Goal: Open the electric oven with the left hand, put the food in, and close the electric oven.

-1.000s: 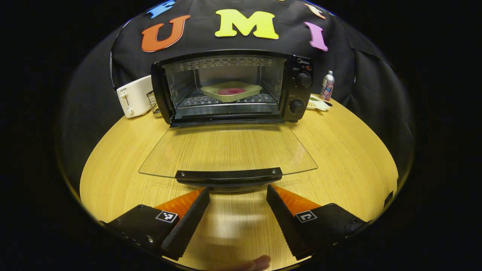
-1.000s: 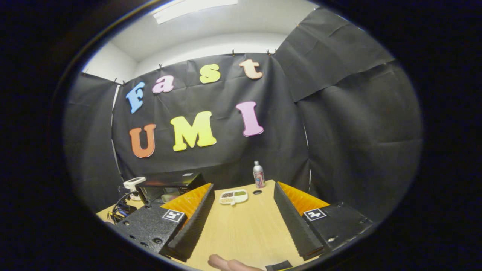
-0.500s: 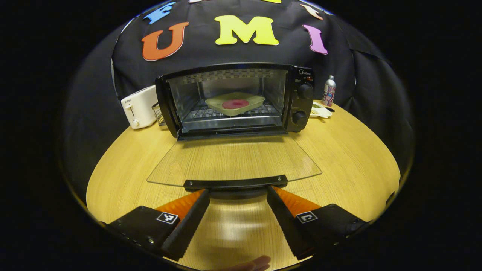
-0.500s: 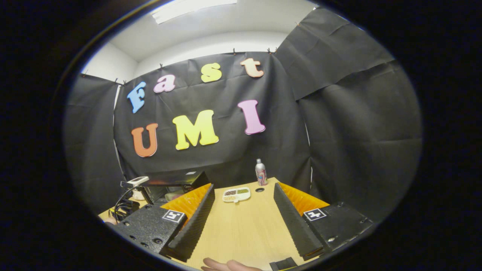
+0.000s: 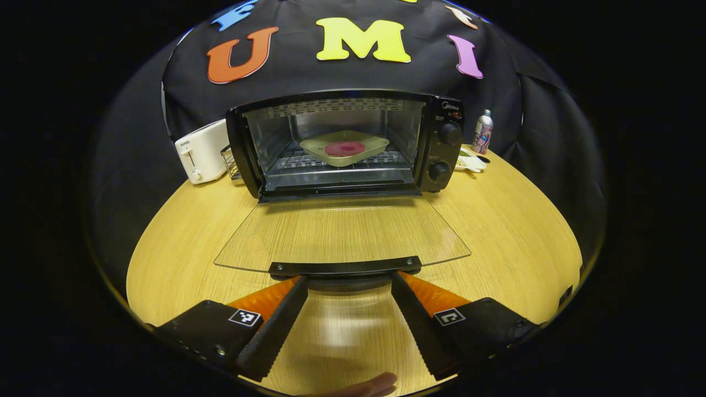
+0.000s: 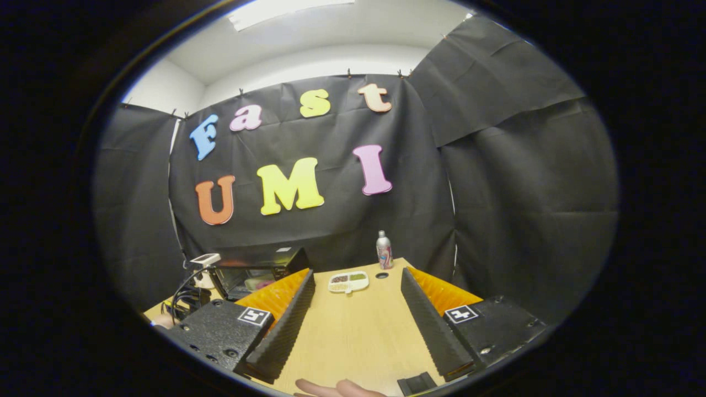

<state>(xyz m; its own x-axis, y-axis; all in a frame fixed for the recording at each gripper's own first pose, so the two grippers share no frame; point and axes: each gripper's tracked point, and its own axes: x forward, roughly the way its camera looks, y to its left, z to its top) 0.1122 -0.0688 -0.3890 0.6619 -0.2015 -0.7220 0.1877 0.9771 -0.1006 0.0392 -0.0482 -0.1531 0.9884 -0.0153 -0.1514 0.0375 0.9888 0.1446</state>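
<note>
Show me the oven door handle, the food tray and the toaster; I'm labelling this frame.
oven door handle [image 5: 345,267]: left gripper view, middle of the black bar.
food tray [image 5: 369,149]: left gripper view, pale right rim, on the rack.
toaster [image 5: 201,149]: left gripper view, white side wall.

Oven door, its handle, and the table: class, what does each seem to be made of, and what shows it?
Door: clear glass, seemingly; the wood grain shows through it.
Handle: black, probably plastic or painted metal, with a screw at each end.
Table: light wood or wood-look laminate, smooth, with straight grain and a soft sheen.
</note>
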